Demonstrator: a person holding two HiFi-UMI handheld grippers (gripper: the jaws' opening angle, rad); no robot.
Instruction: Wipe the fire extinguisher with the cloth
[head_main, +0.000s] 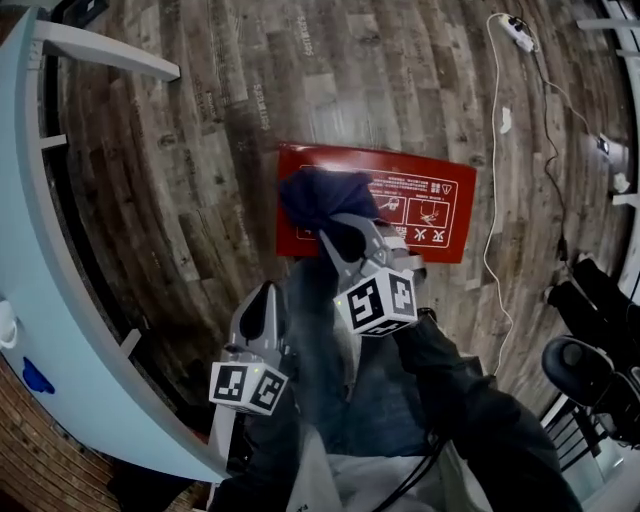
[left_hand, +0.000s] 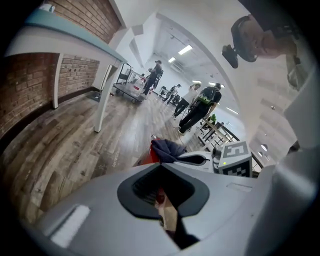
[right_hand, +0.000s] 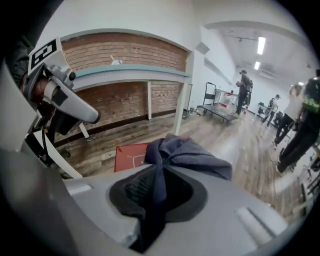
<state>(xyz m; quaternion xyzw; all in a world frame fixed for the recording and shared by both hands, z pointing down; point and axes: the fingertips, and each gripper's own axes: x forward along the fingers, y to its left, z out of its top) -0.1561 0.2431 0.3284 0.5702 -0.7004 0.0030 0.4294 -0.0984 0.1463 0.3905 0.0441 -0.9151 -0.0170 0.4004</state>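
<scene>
Our right gripper is clamped on the dark blue cloth. The cloth bunches just above centre frame in the head view, overlapping the left end of the red fire extinguisher box, which lies flat on the wooden floor. Our left gripper, lower left of centre, has its jaws together with nothing between them, near the pale blue table.

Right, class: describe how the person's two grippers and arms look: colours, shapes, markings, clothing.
Both the left gripper and right gripper are light grey, with tapering fingers and dark ribbed pads. Each carries a white cube with black square markers. The sleeves are dark, and a black cable runs below them.
</scene>
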